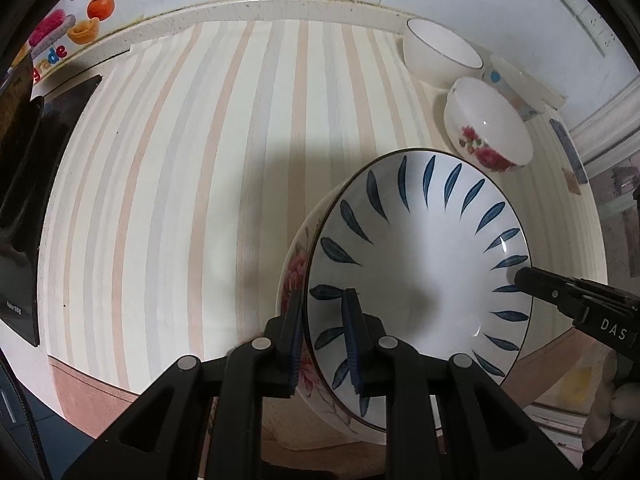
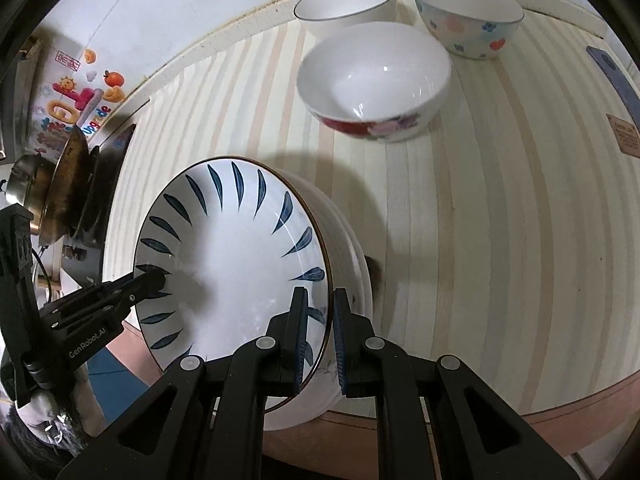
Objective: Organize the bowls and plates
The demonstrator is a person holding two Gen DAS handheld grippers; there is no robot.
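Plate (image 1: 420, 248): blue-leaf, glazed; lies on top of a floral dish (image 1: 294, 276) at the near edge of the striped desk (image 1: 180, 160).
Left tool (image 1: 324, 344): clenched on the plate's rim, one finger inside, one outside.
Right tool (image 2: 320, 332): clamped on the opposite rim likewise.
Handling: stiff, slick, breakable, probably fairly heavy; take it by the rim from both sides, level and slow.
Bowls: floral bowl (image 2: 374, 88), white bowl (image 2: 346, 4) and dotted bowl (image 2: 470, 20) stand at the far side, well apart from the plate.

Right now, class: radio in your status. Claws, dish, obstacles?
Both claws, left and right, clamped on opposite rims of blue-leaf plate. Plate sits in floral dish. Three bowls beyond, apart.
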